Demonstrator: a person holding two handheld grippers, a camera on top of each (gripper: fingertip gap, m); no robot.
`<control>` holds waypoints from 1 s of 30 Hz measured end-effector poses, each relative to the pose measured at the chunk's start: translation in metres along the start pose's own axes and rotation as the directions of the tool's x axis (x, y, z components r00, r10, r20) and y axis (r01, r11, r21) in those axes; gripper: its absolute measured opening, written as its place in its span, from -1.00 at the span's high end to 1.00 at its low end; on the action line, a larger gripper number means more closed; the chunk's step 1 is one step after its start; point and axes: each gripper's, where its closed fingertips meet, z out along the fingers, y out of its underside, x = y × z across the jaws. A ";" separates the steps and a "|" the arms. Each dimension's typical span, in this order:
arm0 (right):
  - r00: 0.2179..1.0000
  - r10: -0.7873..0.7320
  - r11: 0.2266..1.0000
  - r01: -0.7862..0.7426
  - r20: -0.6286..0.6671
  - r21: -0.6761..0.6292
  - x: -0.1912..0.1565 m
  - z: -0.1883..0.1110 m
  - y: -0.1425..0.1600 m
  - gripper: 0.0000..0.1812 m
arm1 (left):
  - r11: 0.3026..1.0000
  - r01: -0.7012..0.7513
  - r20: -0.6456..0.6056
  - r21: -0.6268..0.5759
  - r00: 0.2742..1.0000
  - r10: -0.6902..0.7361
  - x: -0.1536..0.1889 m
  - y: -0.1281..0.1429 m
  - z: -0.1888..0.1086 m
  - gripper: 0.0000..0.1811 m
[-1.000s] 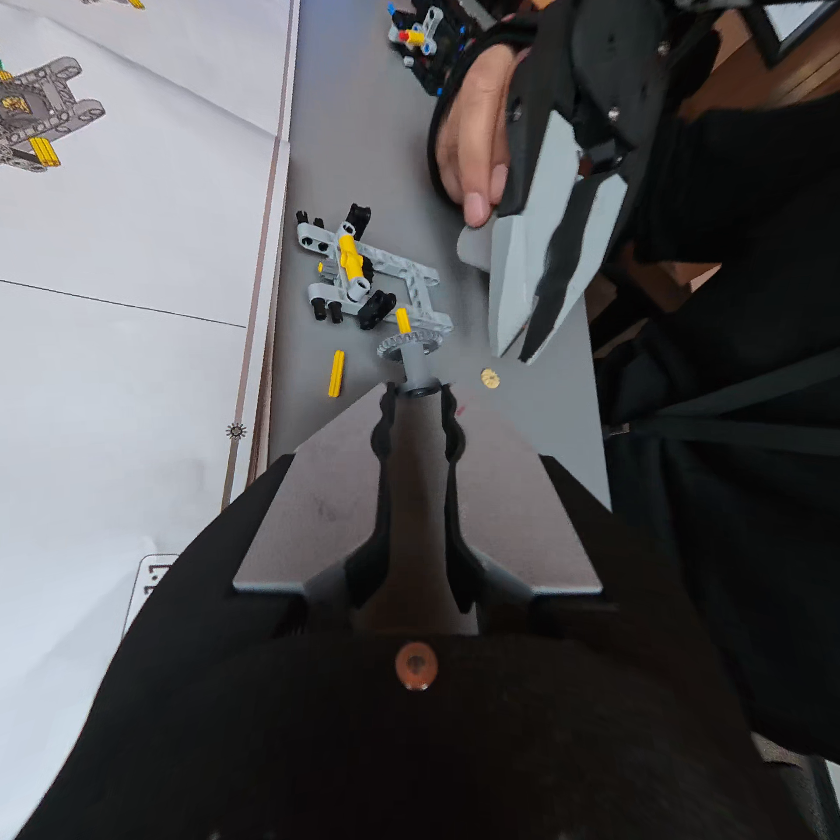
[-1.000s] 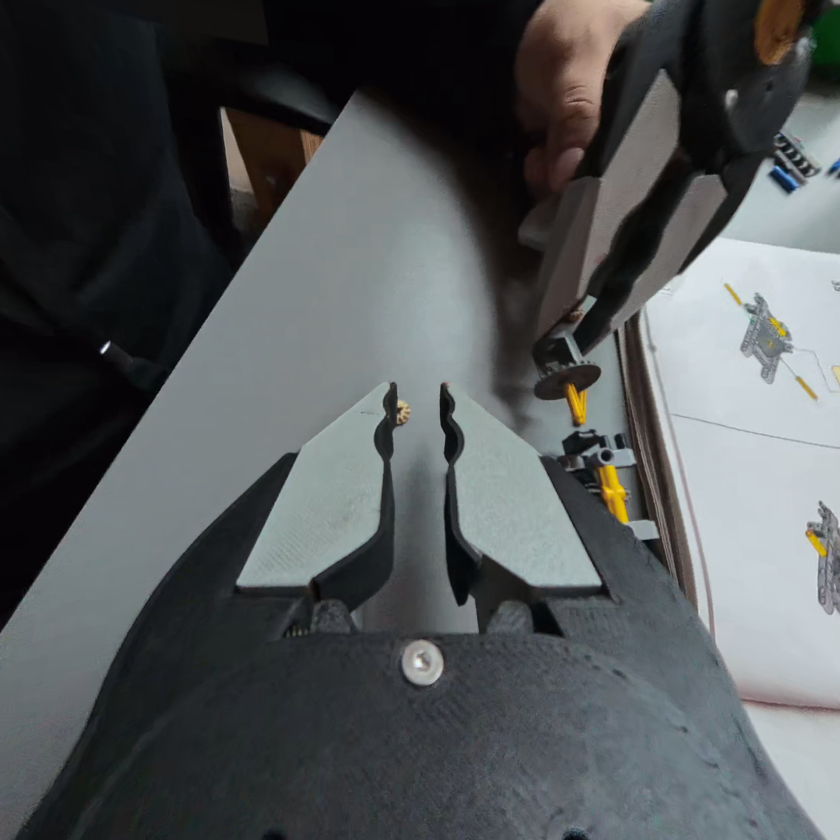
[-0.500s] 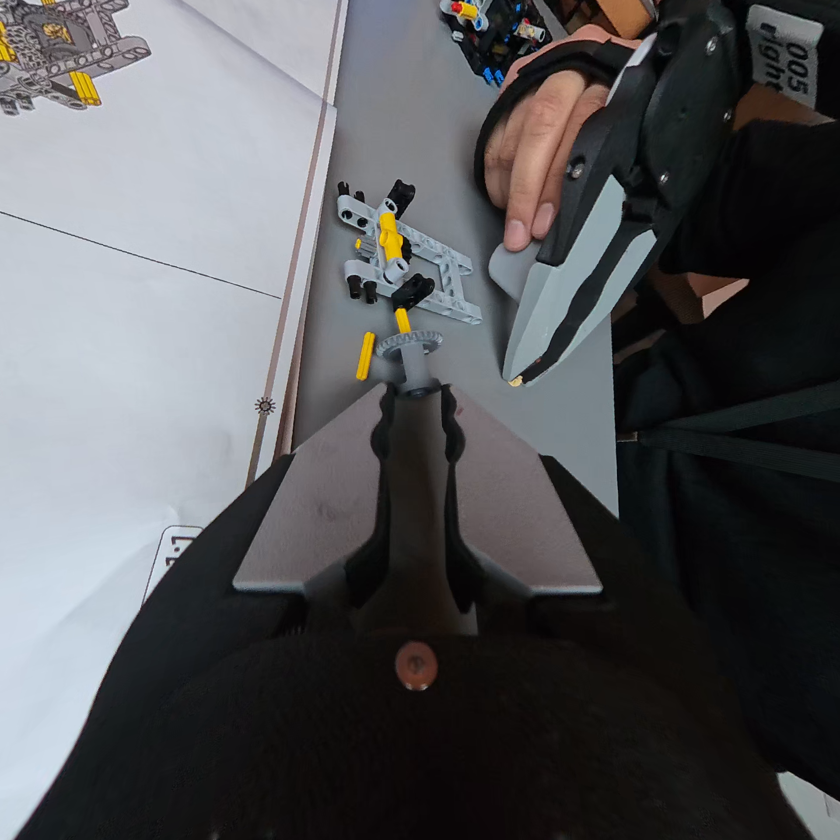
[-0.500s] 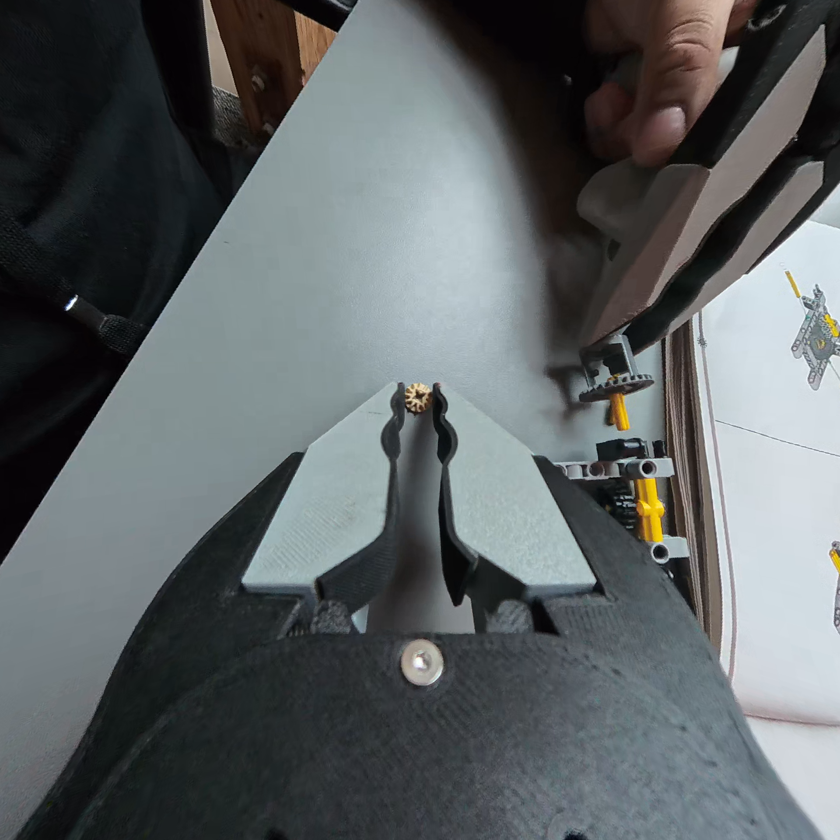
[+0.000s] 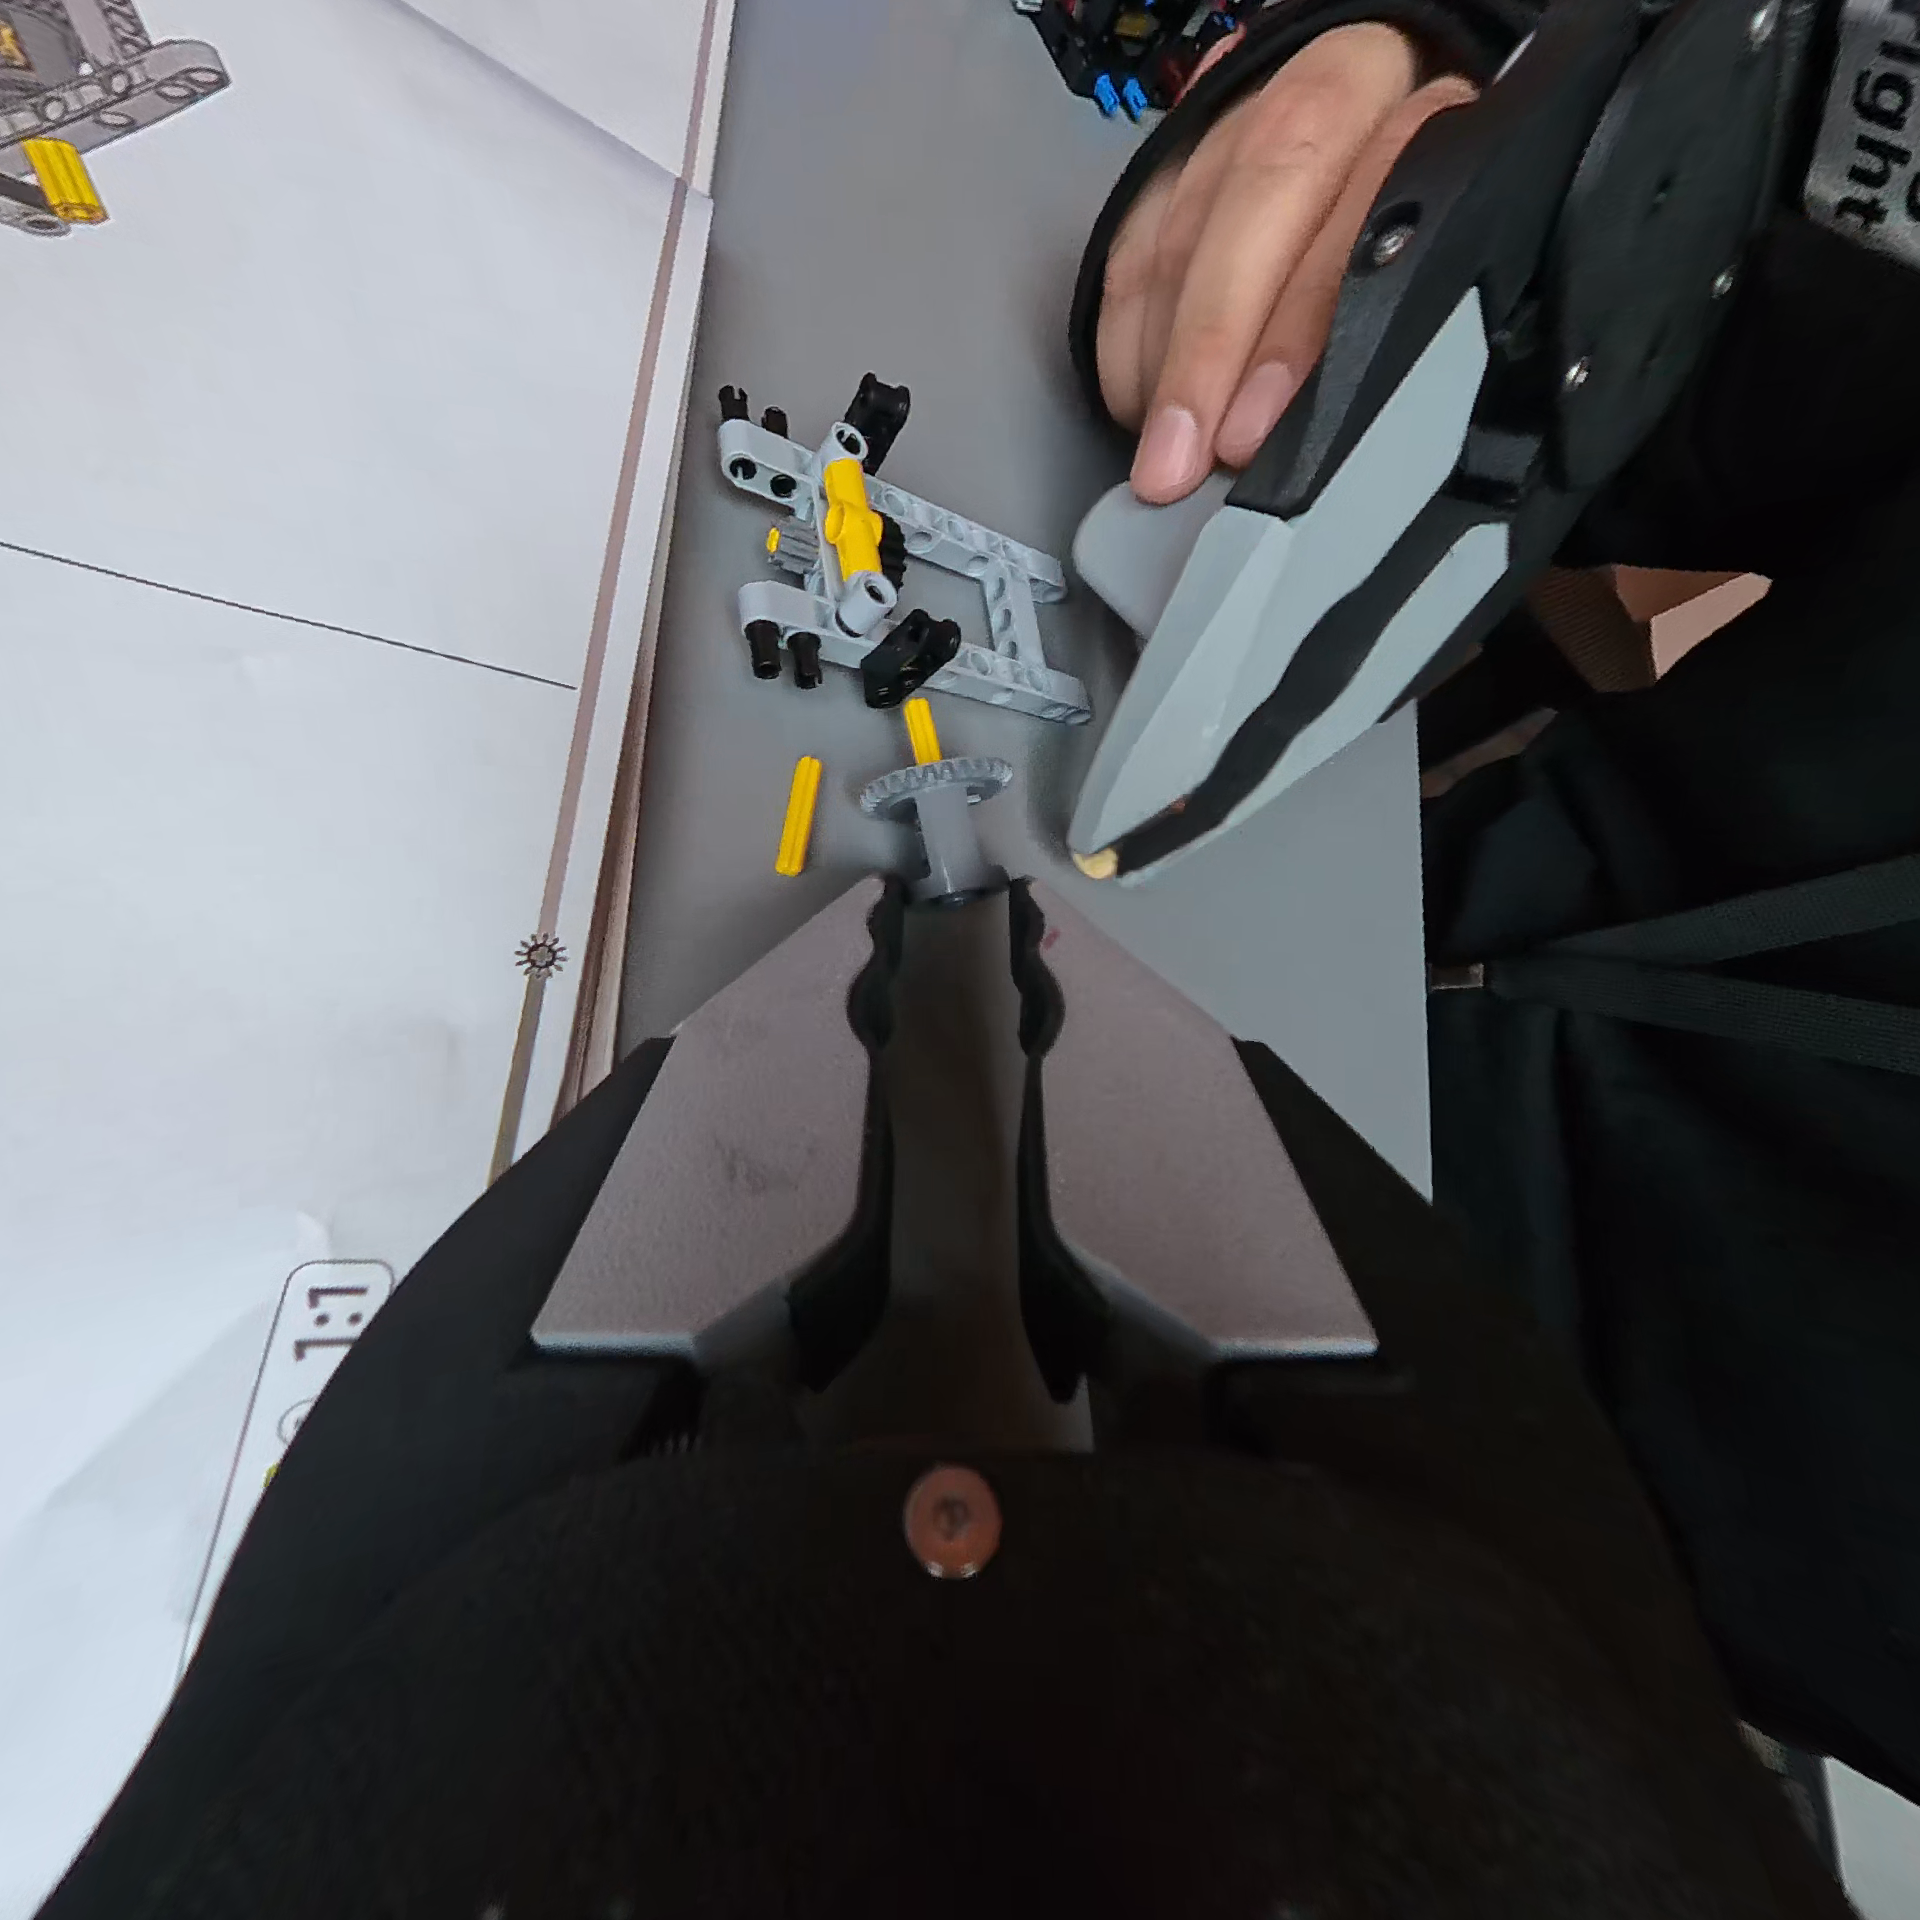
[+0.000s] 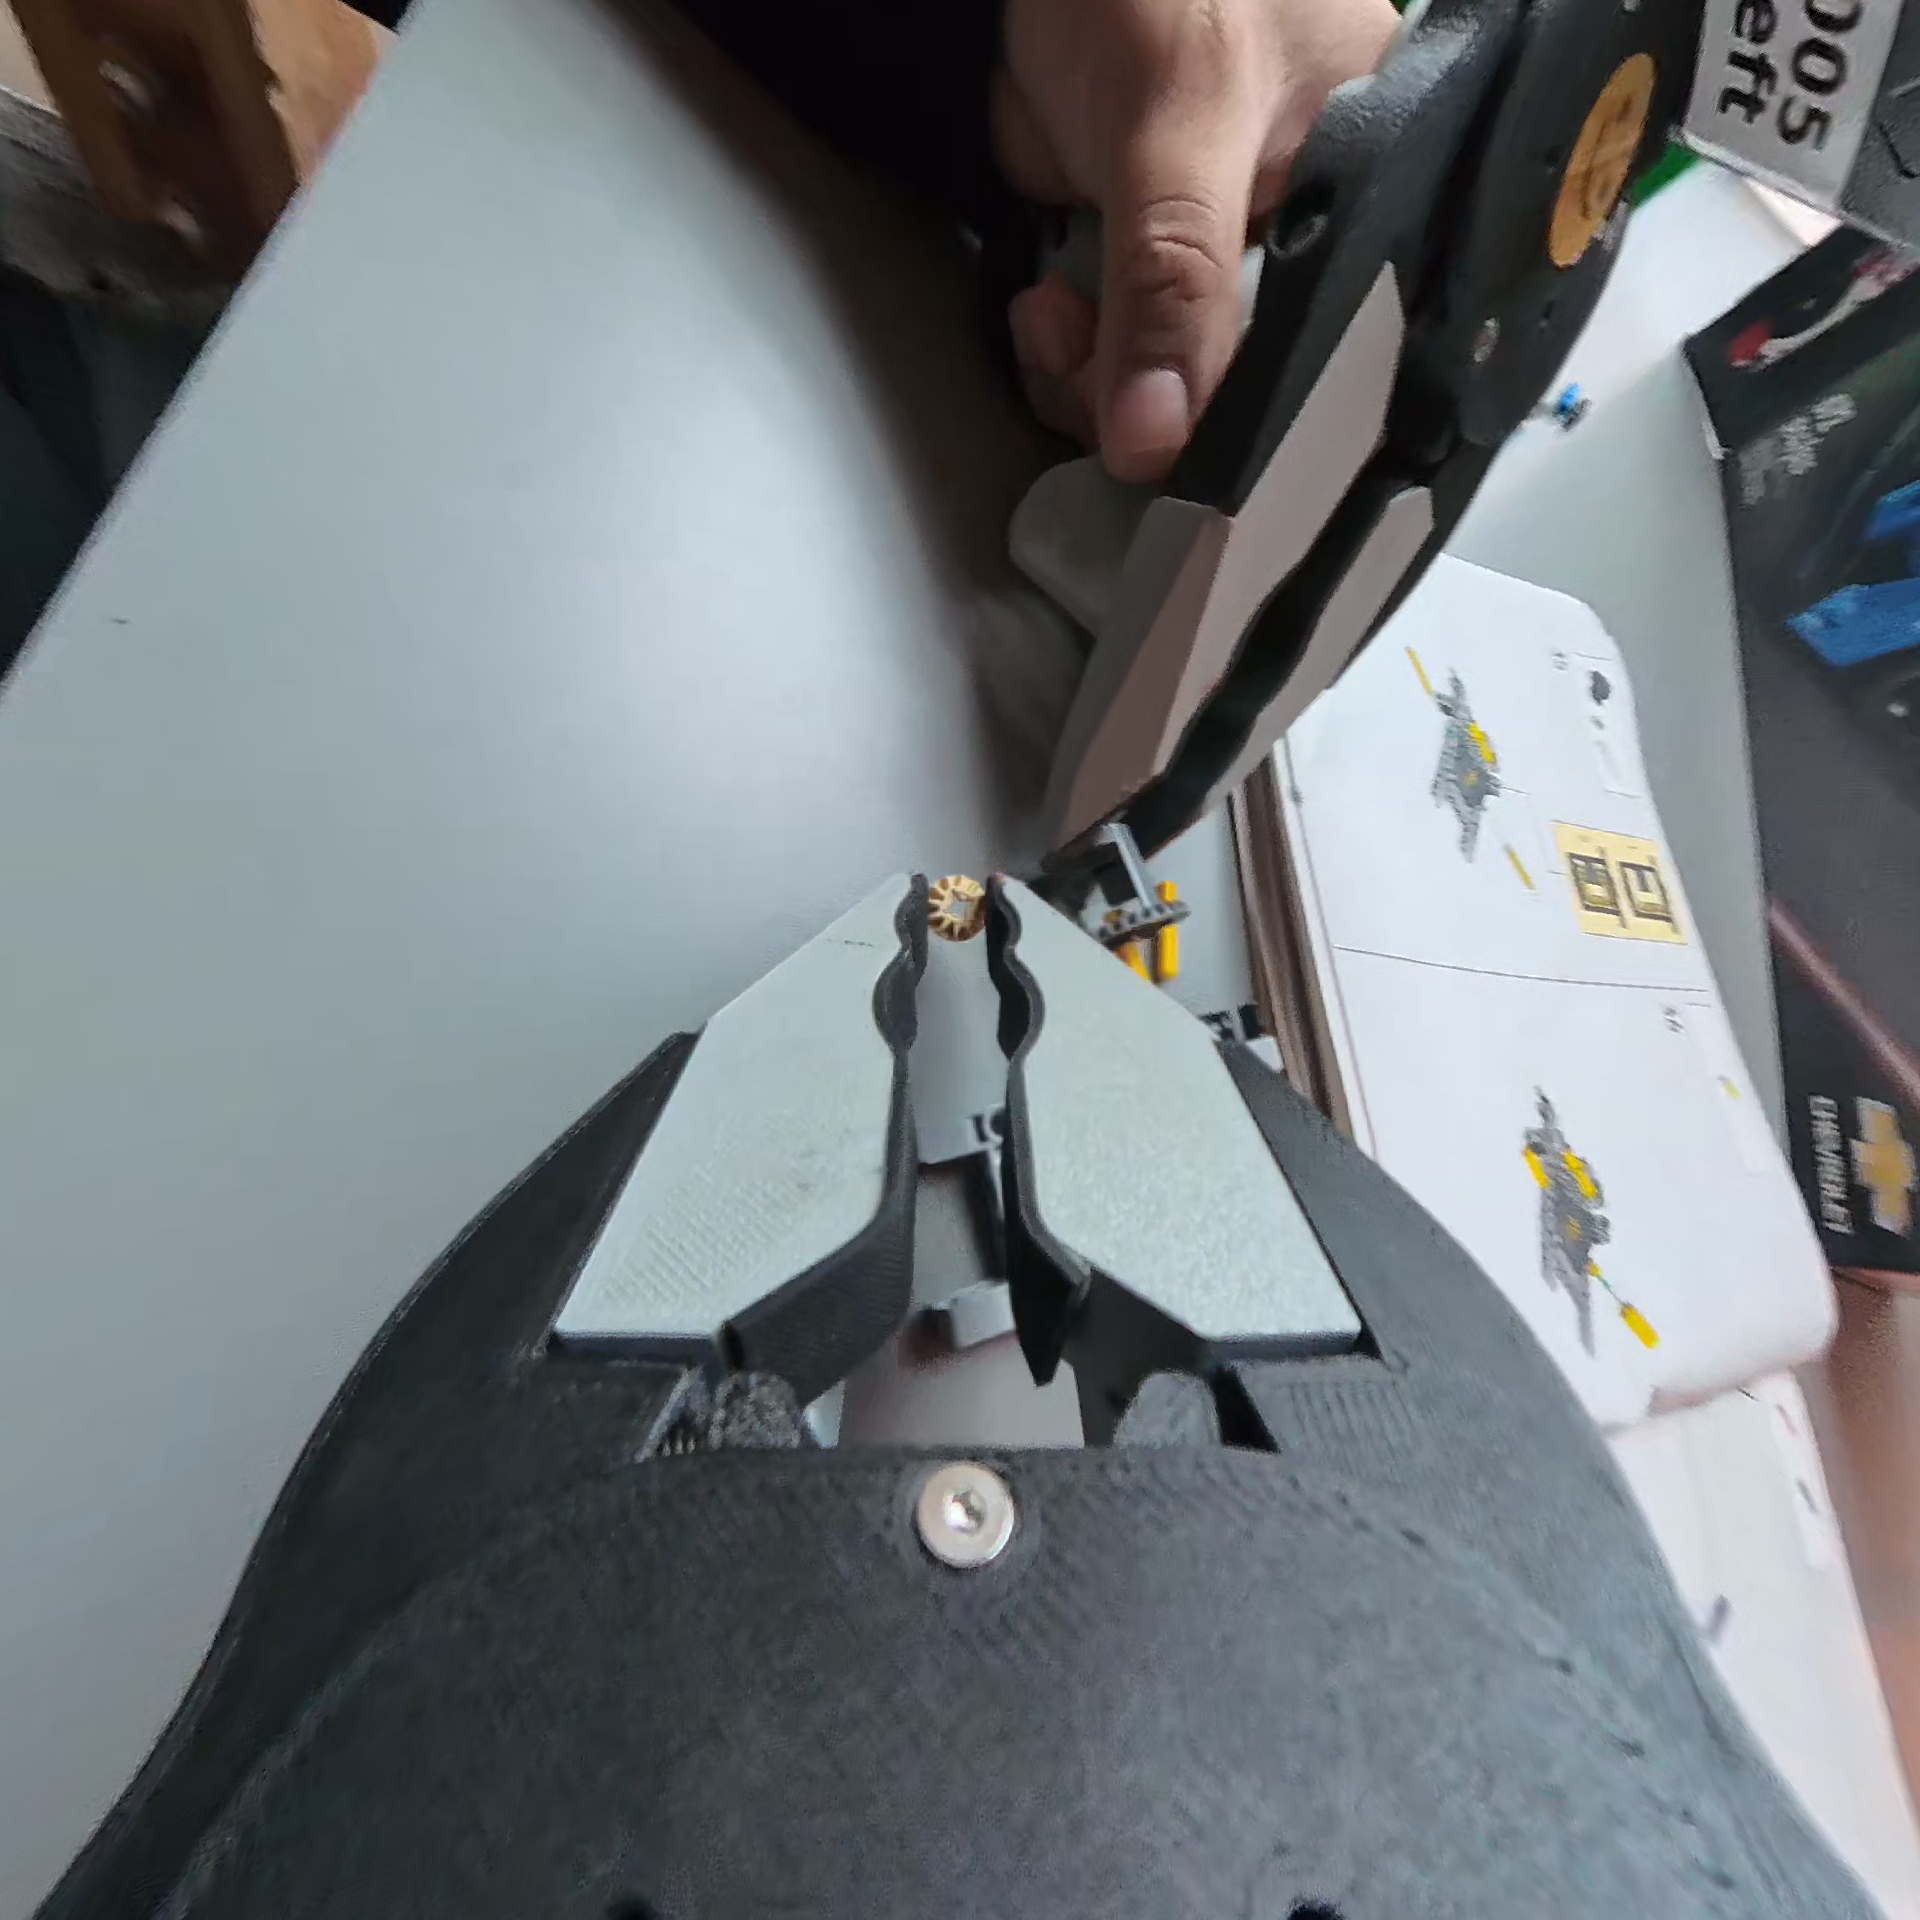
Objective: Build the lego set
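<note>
My left gripper (image 5: 951, 891) is shut on a grey gear piece (image 5: 940, 816), a toothed wheel on a hub with a yellow axle (image 5: 921, 729) sticking out of its far side. My right gripper (image 6: 956, 906) is shut on a small tan gear (image 6: 956, 907), held just above the grey table. In the left wrist view the tan gear (image 5: 1097, 861) shows at the right gripper's tips, just right of the grey gear piece. A grey frame assembly (image 5: 894, 566) with yellow and black parts lies on the table beyond. A loose yellow axle (image 5: 798, 815) lies left of the gear.
An open instruction booklet (image 5: 291, 582) covers the table's left side and also shows in the right wrist view (image 6: 1507, 1018). A dark box (image 6: 1849, 727) lies past the booklet. Loose small parts (image 5: 1122, 52) sit at the far end. The table edge (image 5: 1418, 1018) and a person's dark clothing are on the right. Both grippers' tips are close together, under 4 cm apart.
My right gripper closed on the tan gear that lay on the table, lifted it and brought it close to the grey gear piece held in my left gripper.
</note>
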 end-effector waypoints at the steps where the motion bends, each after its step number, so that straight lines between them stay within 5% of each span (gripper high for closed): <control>1: 1.000 -0.015 1.000 0.015 -0.022 -0.022 0.002 0.001 0.003 0.91 | 1.000 -0.006 0.001 -0.003 1.000 0.006 0.001 0.000 0.001 0.80; 30: 1.000 -0.008 0.998 0.008 -0.004 -0.064 0.001 0.005 0.012 0.91 | 0.992 -0.121 0.094 -0.037 0.988 0.124 0.001 0.001 0.003 0.80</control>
